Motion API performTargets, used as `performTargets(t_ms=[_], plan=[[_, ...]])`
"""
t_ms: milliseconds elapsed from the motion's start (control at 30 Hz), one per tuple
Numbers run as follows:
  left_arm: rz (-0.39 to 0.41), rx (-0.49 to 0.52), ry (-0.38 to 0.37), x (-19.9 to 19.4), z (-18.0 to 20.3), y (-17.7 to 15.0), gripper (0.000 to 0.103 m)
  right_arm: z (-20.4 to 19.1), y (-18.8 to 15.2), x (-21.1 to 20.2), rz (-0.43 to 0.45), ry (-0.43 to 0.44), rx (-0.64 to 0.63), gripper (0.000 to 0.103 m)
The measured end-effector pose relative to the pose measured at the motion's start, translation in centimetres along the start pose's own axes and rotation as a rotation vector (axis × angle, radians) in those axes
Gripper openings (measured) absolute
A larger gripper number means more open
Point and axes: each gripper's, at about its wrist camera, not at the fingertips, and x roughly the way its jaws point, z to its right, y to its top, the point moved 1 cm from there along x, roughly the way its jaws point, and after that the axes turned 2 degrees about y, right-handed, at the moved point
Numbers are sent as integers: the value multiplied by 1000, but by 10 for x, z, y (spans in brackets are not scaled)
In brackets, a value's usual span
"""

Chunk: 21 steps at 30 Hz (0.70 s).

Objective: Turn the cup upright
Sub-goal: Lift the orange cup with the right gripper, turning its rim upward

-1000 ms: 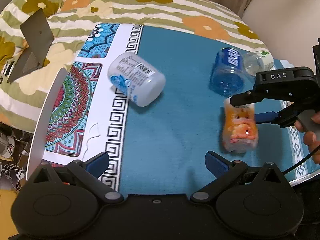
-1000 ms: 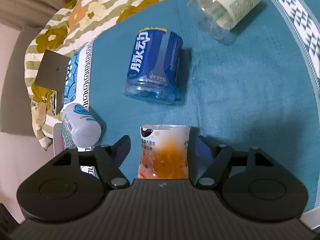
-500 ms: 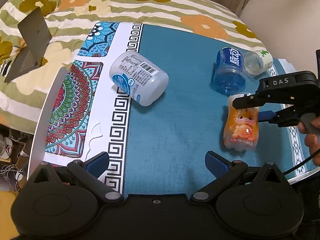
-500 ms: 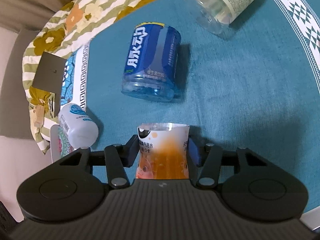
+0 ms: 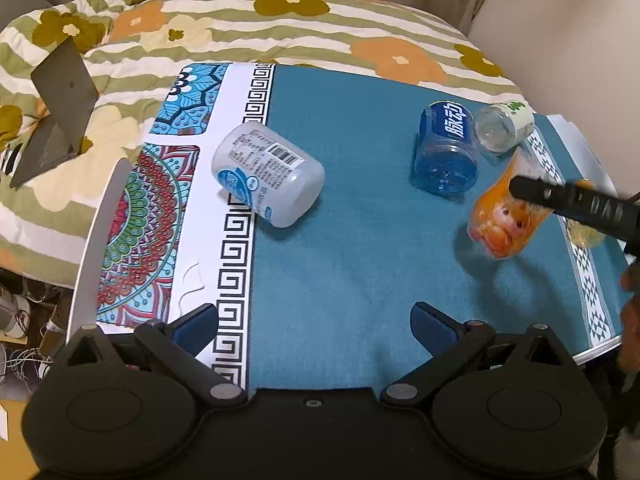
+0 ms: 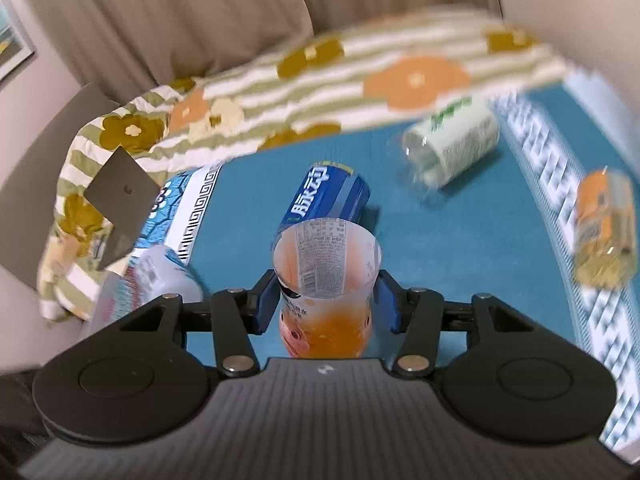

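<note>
My right gripper is shut on the orange cup, a cut plastic bottle with a cartoon label. It holds the cup tilted above the blue tablecloth, open rim up and away from me. In the left wrist view the orange cup hangs at the right, off the cloth, with a black finger of the right gripper across it. My left gripper is open and empty, low over the cloth's near edge.
Other cups lie on their sides: a white one, a blue one, a green-labelled clear one, and a yellow-orange one at the right edge. A floral quilt lies behind the table.
My right gripper has closed on the orange cup, lifted it off the cloth and swung it from lying flat towards rim-up. My left gripper has stayed in place.
</note>
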Motion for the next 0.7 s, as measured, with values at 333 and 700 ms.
performTargets(t_ms=[333,700], plan=[[22,36,14,9,13,-4,103,-3,-53,2,206,-45,-249,67],[15,40,24,7,18,-9,103,-7,-72,-2,208,-46,-346,68]])
